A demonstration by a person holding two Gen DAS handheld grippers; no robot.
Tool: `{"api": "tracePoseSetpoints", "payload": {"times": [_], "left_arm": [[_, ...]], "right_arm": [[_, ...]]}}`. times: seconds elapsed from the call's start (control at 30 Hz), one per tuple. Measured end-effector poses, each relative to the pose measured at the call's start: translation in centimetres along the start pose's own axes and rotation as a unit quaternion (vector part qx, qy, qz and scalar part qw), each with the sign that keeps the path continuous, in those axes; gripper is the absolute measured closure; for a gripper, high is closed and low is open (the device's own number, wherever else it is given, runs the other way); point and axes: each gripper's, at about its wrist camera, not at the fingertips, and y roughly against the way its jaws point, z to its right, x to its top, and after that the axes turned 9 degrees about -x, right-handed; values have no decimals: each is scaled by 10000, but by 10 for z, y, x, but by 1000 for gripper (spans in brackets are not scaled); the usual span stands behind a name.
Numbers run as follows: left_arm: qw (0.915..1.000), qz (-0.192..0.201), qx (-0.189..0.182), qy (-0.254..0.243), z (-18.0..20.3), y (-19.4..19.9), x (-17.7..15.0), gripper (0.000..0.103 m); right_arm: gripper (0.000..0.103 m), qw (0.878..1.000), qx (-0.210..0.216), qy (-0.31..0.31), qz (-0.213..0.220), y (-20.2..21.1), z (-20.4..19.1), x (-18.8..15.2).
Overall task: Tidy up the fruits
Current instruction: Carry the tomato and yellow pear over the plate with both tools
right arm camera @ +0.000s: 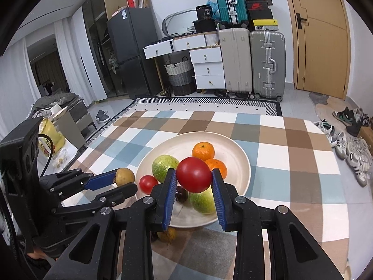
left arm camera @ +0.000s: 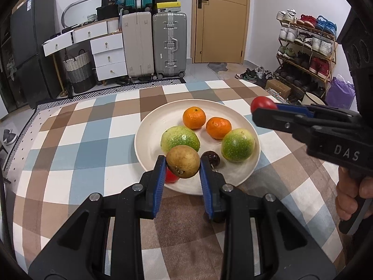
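Nearest, the left gripper [left arm camera: 183,165] is closed on a brownish-yellow round fruit [left arm camera: 183,162], its blue pads pressed against either side, held just above the near rim of the cream plate [left arm camera: 149,126]. To its right, the right gripper [right arm camera: 193,175] is clamped the same way across the widest part of a red tomato [right arm camera: 193,174], lifted over the plate.

On the plate below lie a smaller red tomato [right arm camera: 148,184], a dark plum-like fruit [left arm camera: 211,158], two mottled green fruits [left arm camera: 179,138] and, farthest back, two tangerines [left arm camera: 194,117]. A further yellowish fruit [right arm camera: 167,234] sits on the checked tablecloth [left arm camera: 81,140], just short of the plate.

Both held fruits look light and smooth — likely slippery, so a grip across the middle suits them. The tomato probably bruises or splits under hard pressure; the brownish fruit seems firmer. Beyond the table stand suitcases [left arm camera: 155,46] and a wooden door [left arm camera: 221,21].
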Motion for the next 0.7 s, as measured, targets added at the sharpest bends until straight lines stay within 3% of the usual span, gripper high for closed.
{"api": "tracePoseSetpoints", "payload": {"times": [0.7], "left_arm": [[9997,28,-151,186,-10,-21,0,77]], "right_arm": [[72,9994,-100,-156,-282,-48,-9,-5]]}}
